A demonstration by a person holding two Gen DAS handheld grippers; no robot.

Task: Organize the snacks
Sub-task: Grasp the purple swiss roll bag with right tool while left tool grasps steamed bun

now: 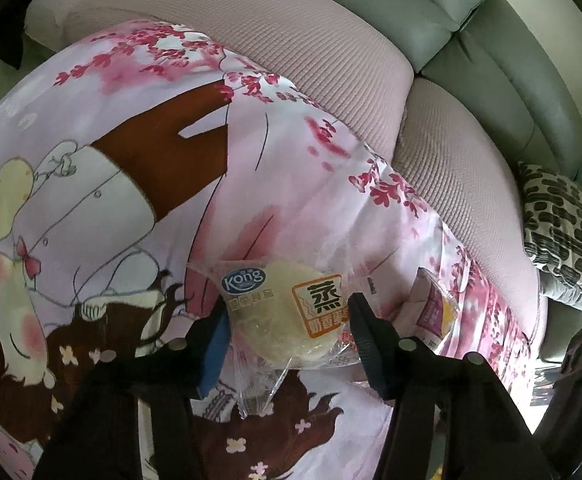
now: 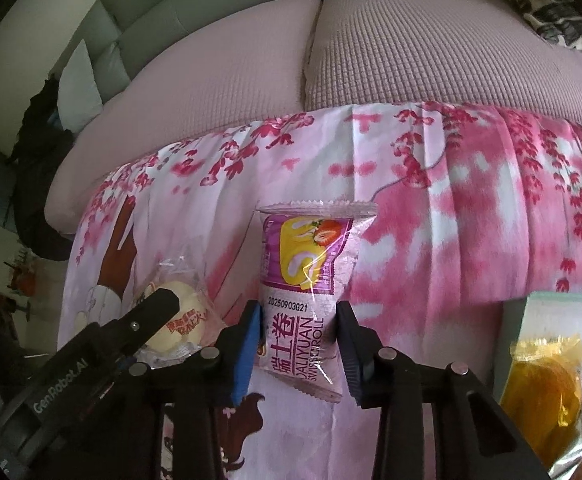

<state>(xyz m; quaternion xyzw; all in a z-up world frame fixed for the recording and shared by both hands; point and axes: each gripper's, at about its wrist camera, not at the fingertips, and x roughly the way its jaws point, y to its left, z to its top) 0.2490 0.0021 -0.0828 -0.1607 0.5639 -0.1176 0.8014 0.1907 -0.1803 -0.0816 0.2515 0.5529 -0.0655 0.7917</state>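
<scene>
My left gripper point(image 1: 287, 316) is shut on a round pale steamed cake point(image 1: 283, 312) in a clear "Kong" wrapper, over the pink printed cloth point(image 1: 131, 184). The cake also shows in the right wrist view point(image 2: 179, 320), with a left gripper finger point(image 2: 151, 312) across it. My right gripper point(image 2: 297, 332) is shut on a purple and white Swiss roll packet point(image 2: 305, 300) with a strawberry picture, standing upright between the fingers. The edge of the packet shows in the left wrist view point(image 1: 435, 312).
A pale box point(image 2: 523, 332) at the right holds a yellow wrapped snack point(image 2: 547, 384). Behind the cloth are pink ribbed sofa cushions point(image 2: 411, 52) and a grey sofa back point(image 1: 491, 40). A black and white patterned cushion point(image 1: 563, 220) lies at the right.
</scene>
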